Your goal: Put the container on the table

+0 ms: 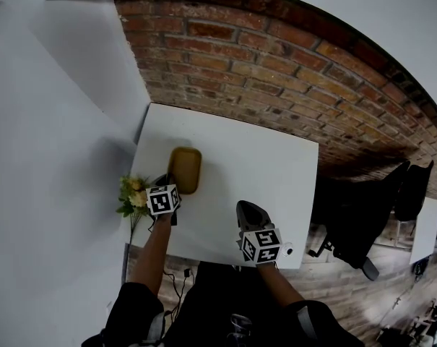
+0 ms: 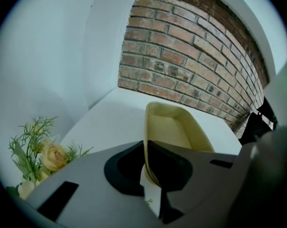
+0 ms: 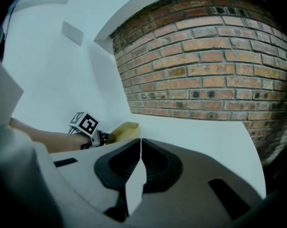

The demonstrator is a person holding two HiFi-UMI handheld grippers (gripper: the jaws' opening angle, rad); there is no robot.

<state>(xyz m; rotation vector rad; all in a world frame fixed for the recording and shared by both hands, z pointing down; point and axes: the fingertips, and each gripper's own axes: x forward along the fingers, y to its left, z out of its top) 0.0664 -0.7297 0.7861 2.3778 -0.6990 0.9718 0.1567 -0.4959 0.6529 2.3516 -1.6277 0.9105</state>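
Observation:
A shallow yellow container (image 1: 185,169) rests on the white table (image 1: 261,172), toward its left side. My left gripper (image 1: 169,188) is shut on the container's near rim; in the left gripper view the rim (image 2: 147,160) runs between the two jaws and the container (image 2: 174,129) stretches away from them. My right gripper (image 1: 248,214) is over the table's near middle, shut with nothing in it. In the right gripper view its jaws meet at the tips (image 3: 140,141), with the container (image 3: 124,129) and the left gripper's marker cube (image 3: 85,123) off to the left.
A small bunch of yellow flowers (image 1: 133,196) stands at the table's left edge, close beside the left gripper, also in the left gripper view as flowers (image 2: 46,153). A brick wall (image 1: 276,71) rises behind the table. A black chair (image 1: 370,215) is at the right.

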